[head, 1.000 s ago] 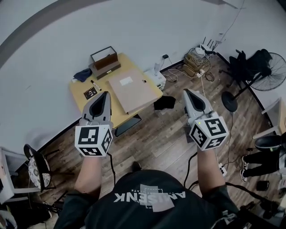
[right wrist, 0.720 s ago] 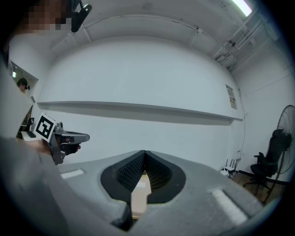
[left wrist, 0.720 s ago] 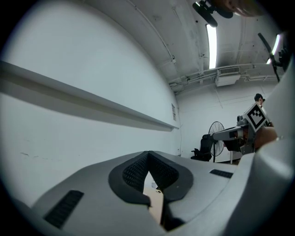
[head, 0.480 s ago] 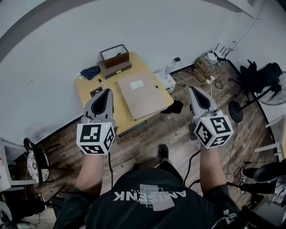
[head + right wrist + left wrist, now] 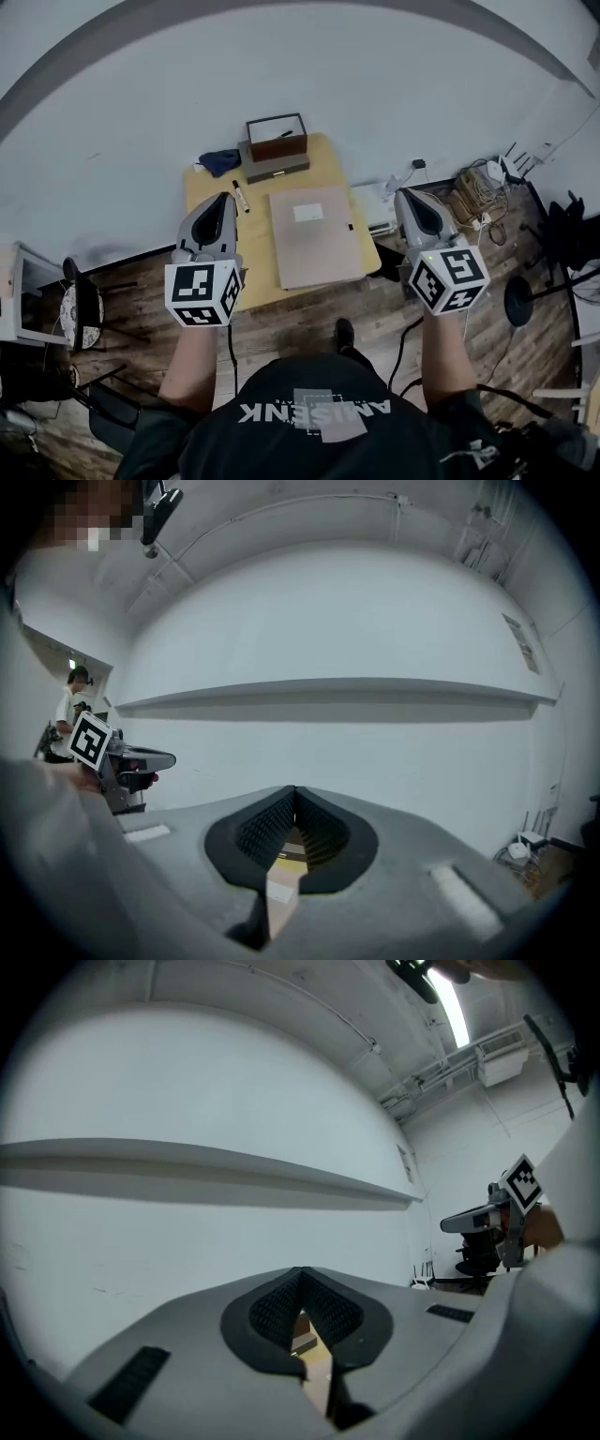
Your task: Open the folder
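Both shut and empty, left gripper (image 5: pixel 223 198) at 9 and right gripper (image 5: pixel 405 195) at 3 o'clock of the folder (image 5: pixel 314 236); open one wide before hooking its cover edge.

A folder (image 5: pixel 314 236) lies on the table (image 5: pixel 330 159), reaching its near edge. Behind it, at the far edge by the wall, a box (image 5: pixel 277 138) sits on a flat case (image 5: pixel 274 168). A cloth (image 5: pixel 220 161) lies at the far left corner, with a marker (image 5: pixel 240 195) left of the folder. The left gripper (image 5: pixel 225 198) hangs at the table's left side, the right gripper (image 5: pixel 404 195) just off its right.
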`<action>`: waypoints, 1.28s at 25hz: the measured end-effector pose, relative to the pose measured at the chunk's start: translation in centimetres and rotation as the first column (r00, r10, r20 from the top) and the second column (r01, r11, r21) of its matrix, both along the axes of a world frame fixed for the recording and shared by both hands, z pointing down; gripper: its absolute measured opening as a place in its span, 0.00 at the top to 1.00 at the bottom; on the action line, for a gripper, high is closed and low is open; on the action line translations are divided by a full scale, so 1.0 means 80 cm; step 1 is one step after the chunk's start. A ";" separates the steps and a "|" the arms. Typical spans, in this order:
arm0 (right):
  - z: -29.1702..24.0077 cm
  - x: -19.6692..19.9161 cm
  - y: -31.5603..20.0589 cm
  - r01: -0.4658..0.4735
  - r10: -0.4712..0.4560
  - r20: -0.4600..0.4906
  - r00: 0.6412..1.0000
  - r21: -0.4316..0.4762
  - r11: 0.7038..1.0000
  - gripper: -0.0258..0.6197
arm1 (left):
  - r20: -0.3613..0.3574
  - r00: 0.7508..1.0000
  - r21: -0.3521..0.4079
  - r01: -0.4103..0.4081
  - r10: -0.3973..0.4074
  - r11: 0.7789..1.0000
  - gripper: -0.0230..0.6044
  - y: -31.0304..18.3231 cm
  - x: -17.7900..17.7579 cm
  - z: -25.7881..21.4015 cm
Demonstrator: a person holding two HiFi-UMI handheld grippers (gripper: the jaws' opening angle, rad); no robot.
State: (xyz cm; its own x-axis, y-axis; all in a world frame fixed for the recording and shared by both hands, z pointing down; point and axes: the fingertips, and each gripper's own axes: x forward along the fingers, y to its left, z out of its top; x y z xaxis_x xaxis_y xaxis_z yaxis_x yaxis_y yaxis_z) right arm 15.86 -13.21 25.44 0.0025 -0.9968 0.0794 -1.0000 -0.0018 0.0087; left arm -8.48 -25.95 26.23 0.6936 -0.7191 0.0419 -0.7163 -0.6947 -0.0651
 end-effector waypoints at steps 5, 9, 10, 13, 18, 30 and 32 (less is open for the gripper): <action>0.002 0.065 -0.041 0.101 -0.102 0.026 0.994 0.012 0.995 0.95 | -0.005 0.997 -0.007 0.077 -0.077 0.997 0.96 -0.018 0.051 0.001; 0.003 0.111 -0.069 0.167 -0.167 0.041 0.985 0.017 0.986 0.95 | -0.121 0.990 -0.056 0.064 -0.071 0.996 0.96 -0.020 0.089 -0.006; 0.002 0.119 -0.075 0.184 -0.184 0.046 0.982 0.023 0.983 0.95 | -0.155 0.984 -0.064 0.073 -0.083 0.995 0.96 -0.021 0.093 -0.010; -0.001 0.136 -0.089 0.229 -0.230 0.051 0.972 0.032 0.973 0.95 | -0.128 0.983 -0.049 0.126 -0.132 0.991 0.96 -0.026 0.100 -0.014; -0.008 0.141 -0.106 0.225 -0.226 0.033 0.973 0.031 0.974 0.95 | -0.040 0.988 -0.036 0.148 -0.150 0.988 0.96 -0.033 0.101 -0.013; -0.011 0.098 -0.114 0.203 -0.203 0.026 0.979 0.023 0.979 0.95 | -0.016 0.986 -0.037 0.164 -0.164 0.986 0.96 -0.044 0.062 -0.003; -0.010 0.097 -0.111 0.207 -0.208 0.031 0.978 0.020 0.978 0.94 | -0.013 0.988 -0.033 0.154 -0.155 0.987 0.96 -0.042 0.062 0.001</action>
State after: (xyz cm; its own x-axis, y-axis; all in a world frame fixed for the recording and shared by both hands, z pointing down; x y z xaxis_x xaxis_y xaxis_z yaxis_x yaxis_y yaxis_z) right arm 23.62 -22.10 24.62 -0.2067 -0.9766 0.0592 -0.9784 0.2057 -0.0219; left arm -3.50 -29.35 26.27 0.5752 -0.8161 0.0568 -0.8159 -0.5773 -0.0330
